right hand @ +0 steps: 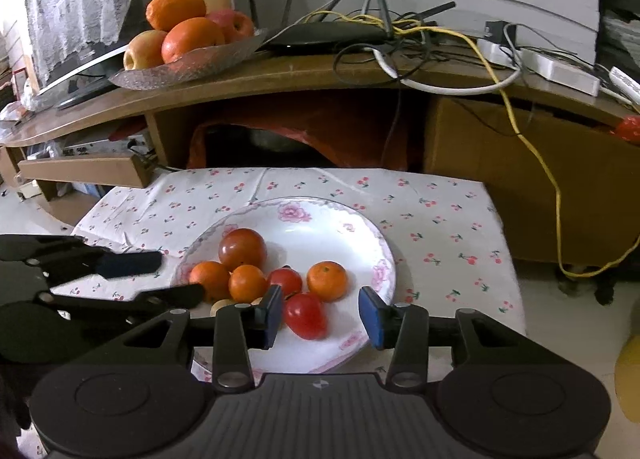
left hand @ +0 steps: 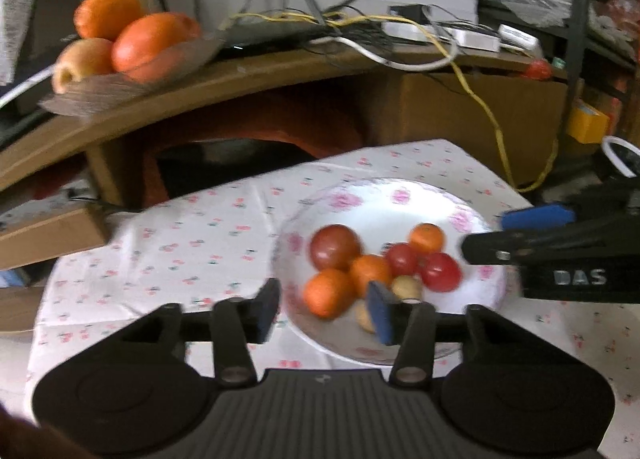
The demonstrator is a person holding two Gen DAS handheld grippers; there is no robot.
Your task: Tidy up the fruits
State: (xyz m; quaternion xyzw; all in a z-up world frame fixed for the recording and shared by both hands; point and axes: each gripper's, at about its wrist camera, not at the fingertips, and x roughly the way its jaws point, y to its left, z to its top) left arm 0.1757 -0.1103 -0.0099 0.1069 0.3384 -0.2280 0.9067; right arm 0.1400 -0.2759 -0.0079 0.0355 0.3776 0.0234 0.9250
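A white plate with a pink flower rim (right hand: 320, 207) sits on the cherry-print cloth (right hand: 432, 227). It holds a large dark tomato (right hand: 242, 249), three small oranges, two red tomatoes and a few small pale pieces (right hand: 222, 305). My right gripper (right hand: 321, 313) is open low over the plate's near side. A red tomato (right hand: 306, 315) lies between its pads, close to the left pad and clear of the right one. My left gripper (left hand: 324, 309) is open over the plate (left hand: 400, 195), and an orange (left hand: 328, 293) lies between its fingers without touching them.
A glass dish (right hand: 192, 67) of oranges and apples stands on the curved wooden shelf (right hand: 280, 79) behind. Tangled cables, a router (right hand: 328, 35) and a yellow cord (right hand: 536, 155) lie on and hang from it. A cardboard box (right hand: 520, 179) stands at back right.
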